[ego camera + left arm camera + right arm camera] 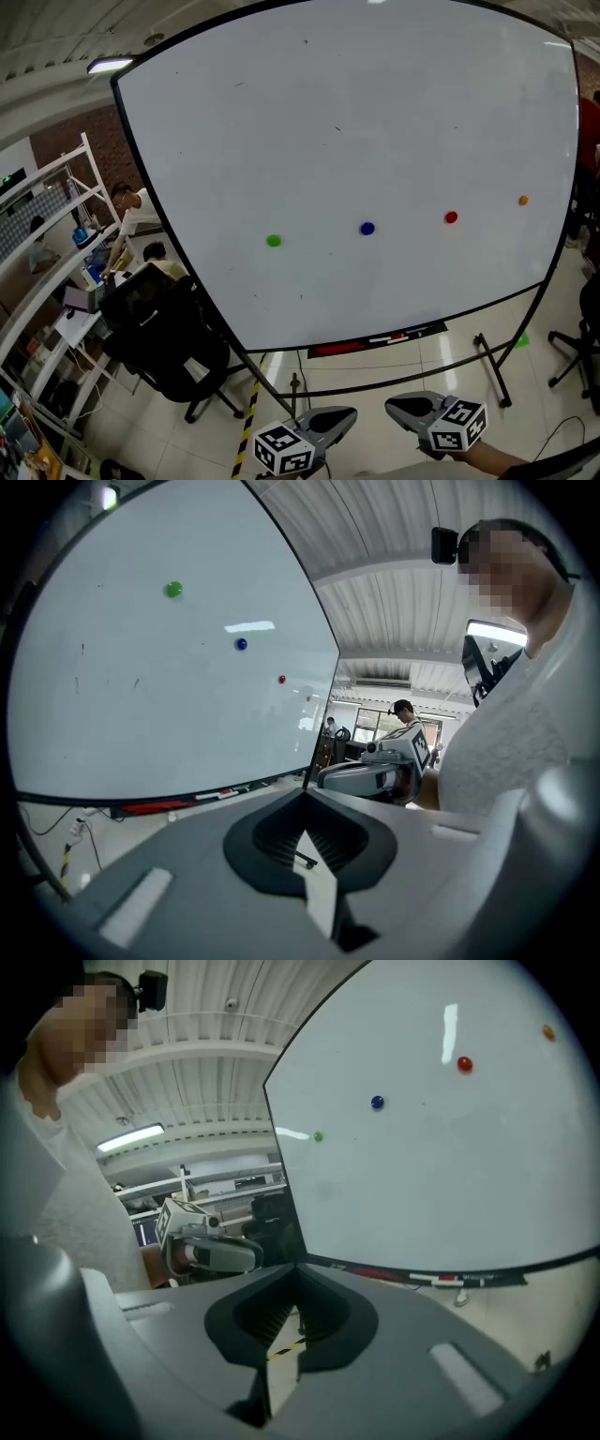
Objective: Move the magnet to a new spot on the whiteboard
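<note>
Below whiteboard (356, 122), left gripper (345, 414) and right gripper (394, 406) both closed, empty; four coloured magnets (367, 228) in row on board.

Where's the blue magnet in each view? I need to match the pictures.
Head view: blue magnet, lower middle of the whiteboard.
Left gripper view: blue magnet, upper left of centre.
Right gripper view: blue magnet, upper part, right of centre.
Shared landmark: red magnet, its neighbour in the row in all three views.
</note>
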`<action>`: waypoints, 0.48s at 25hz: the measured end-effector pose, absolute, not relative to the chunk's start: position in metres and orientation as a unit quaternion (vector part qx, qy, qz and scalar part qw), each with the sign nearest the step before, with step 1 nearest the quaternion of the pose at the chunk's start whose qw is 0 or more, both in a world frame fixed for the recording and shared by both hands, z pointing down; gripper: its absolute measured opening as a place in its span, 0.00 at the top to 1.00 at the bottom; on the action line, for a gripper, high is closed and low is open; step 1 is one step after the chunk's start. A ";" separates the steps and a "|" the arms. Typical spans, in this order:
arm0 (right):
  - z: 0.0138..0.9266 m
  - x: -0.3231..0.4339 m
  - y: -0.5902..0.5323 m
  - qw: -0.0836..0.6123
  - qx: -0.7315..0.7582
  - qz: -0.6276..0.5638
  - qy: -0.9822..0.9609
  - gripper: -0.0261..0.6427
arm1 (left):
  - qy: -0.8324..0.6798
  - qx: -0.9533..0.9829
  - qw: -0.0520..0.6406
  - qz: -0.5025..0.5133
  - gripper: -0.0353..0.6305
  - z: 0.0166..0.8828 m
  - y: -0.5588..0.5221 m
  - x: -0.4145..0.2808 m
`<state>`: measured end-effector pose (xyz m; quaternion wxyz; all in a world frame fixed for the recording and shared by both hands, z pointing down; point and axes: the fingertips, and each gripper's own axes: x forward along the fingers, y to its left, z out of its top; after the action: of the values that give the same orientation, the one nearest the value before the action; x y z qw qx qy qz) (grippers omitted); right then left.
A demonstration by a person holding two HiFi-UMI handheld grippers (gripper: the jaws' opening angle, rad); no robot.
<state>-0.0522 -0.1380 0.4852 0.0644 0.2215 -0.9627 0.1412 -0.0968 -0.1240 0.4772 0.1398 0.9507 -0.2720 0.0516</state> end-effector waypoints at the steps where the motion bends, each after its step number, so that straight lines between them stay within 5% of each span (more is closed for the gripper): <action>1: 0.488 -0.044 -0.119 0.060 0.215 0.151 -0.963 0.95 | -0.271 0.951 0.142 0.054 0.97 0.480 -0.106 -0.084; 12: 0.512 0.063 0.094 0.053 0.180 0.194 -0.963 0.95 | -0.269 0.950 0.143 0.063 0.97 0.495 0.103 0.044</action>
<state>0.0630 0.0937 0.5115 0.0532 0.1802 -0.9630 0.1935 0.0439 0.1025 0.4947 0.1432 0.9502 -0.2693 0.0633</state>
